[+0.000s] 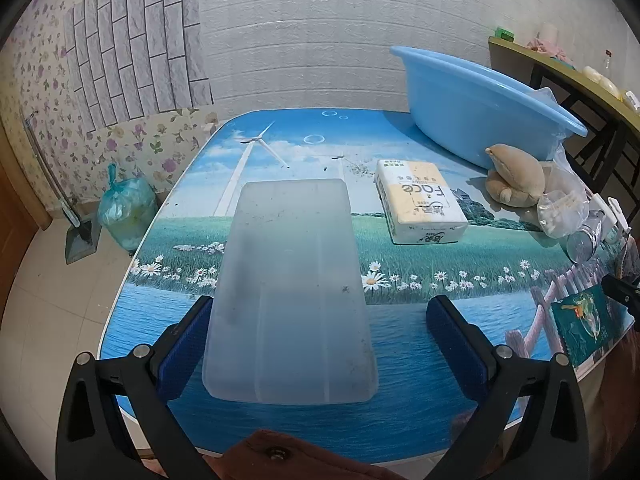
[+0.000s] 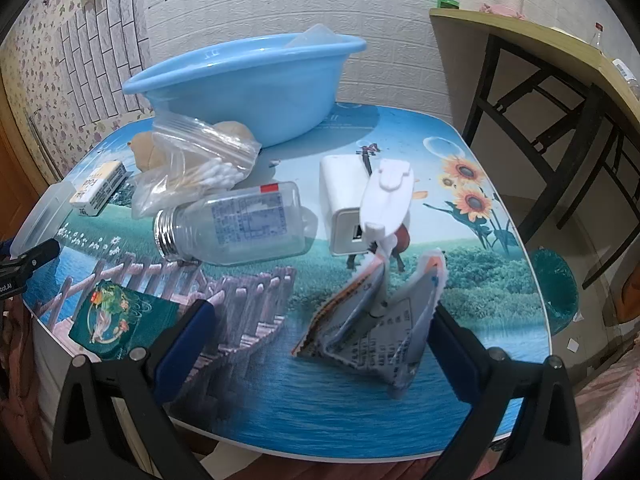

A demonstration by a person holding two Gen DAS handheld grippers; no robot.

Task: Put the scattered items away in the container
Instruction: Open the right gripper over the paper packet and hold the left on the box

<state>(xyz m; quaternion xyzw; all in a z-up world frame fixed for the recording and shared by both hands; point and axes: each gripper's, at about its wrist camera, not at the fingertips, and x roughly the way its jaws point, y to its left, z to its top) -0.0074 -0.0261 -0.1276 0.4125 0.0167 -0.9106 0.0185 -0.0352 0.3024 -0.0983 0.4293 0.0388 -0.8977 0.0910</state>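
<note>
My left gripper [image 1: 320,340] is open around a frosted clear plastic lid [image 1: 290,288] lying flat on the table; its left pad is close to the lid's edge. A blue basin [image 1: 476,96] stands at the back right, also in the right wrist view [image 2: 248,84]. My right gripper [image 2: 320,344] is open above a crumpled printed sachet [image 2: 380,320]. Ahead of it lie a white clip [image 2: 388,196], a white charger [image 2: 344,204], a clear bottle [image 2: 240,228], a bag of cotton swabs [image 2: 200,160], a tissue pack [image 1: 420,200], a plush toy [image 1: 516,176] and a green packet [image 2: 116,316].
The table has a printed landscape top [image 1: 400,344]. A tied rubbish bag [image 1: 124,212] and a dustpan [image 1: 80,236] sit on the floor to the left. A wooden side table [image 2: 540,48] stands to the right, with a green bin [image 2: 556,280] below.
</note>
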